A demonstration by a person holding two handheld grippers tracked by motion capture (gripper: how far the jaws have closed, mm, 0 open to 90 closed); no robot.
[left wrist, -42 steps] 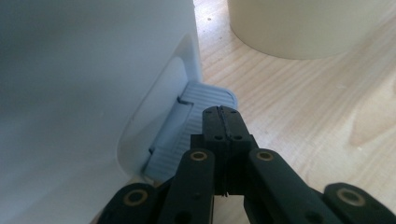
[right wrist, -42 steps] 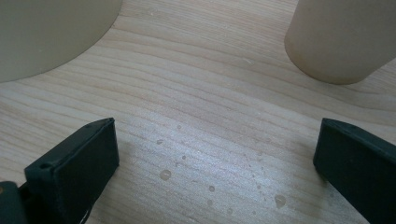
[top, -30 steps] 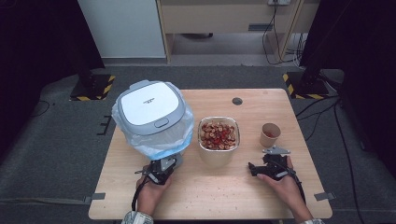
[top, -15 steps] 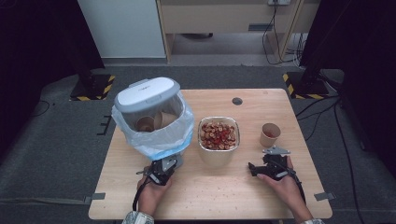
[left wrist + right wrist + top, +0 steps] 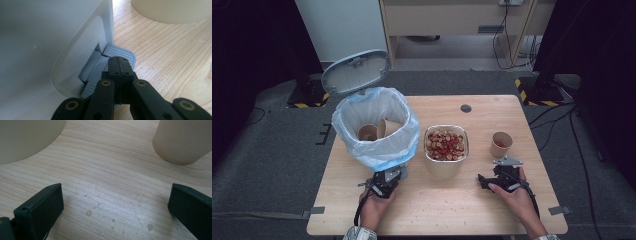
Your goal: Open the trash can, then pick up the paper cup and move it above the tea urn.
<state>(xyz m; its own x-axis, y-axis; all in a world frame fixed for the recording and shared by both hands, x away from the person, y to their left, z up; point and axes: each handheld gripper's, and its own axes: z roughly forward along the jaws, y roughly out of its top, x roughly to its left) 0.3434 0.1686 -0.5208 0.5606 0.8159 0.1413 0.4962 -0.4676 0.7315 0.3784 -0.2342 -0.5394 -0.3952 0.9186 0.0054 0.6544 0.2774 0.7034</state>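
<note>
Left gripper view brings up close what the high view leaves tiny: the left gripper [image 5: 120,65] has its jaws clenched together, with nothing between them, their tips resting on the ribbed grey pedal [image 5: 120,53] at the foot of the white bin [image 5: 50,37]. Beyond the pedal lies bare wood, and a cream-coloured curved wall [image 5: 172,11] of a container sits at the far top edge.

Right gripper view shows the right gripper [image 5: 116,205] released, its jaws set wide apart just over the table [image 5: 112,170], which carries small drops of liquid between them. Farther on, a paper cup [image 5: 182,141] stands ahead to the right and a wider pale container [image 5: 27,137] ahead to the left, both clear of the jaws.

From the high view, nearest are the two hands, the left gripper [image 5: 384,182] right at the bin's base and the right gripper [image 5: 492,182] well apart from it. Beyond them stand the bin [image 5: 377,130], lined with a pale blue bag and holding paper cups, its lid [image 5: 356,71] tipped up; the bowl [image 5: 446,146] of red and tan pieces between the grippers; and the paper cup [image 5: 501,145] just beyond the right gripper.
</note>
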